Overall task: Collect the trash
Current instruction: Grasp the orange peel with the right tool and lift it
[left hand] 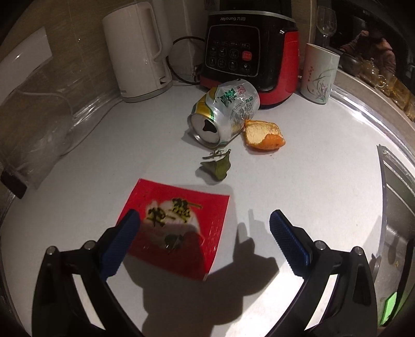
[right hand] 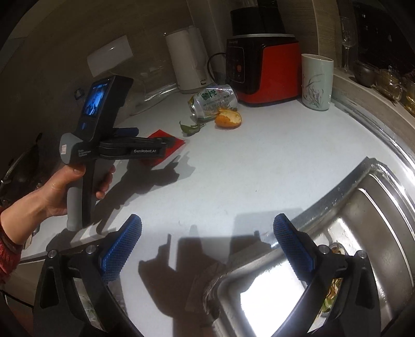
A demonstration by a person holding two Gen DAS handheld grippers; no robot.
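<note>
A red foil wrapper (left hand: 176,228) lies flat on the white counter (left hand: 311,181). My left gripper (left hand: 205,228) is open just above it, jaws wide, its left finger over the wrapper's left edge. Beyond lie a dry green leaf (left hand: 216,167), a dented drink can (left hand: 224,111) on its side and an orange peel (left hand: 263,134). In the right wrist view my right gripper (right hand: 207,238) is open and empty above the counter beside the sink. The wrapper (right hand: 166,149), leaf (right hand: 190,128), can (right hand: 214,101) and peel (right hand: 228,118) show farther back.
A white kettle (left hand: 137,51), a black and red blender base (left hand: 251,57) and a painted cup (left hand: 319,74) stand along the back. A steel sink (right hand: 363,233) with scraps in its drain lies at right. A wine glass (left hand: 326,20) stands behind the cup.
</note>
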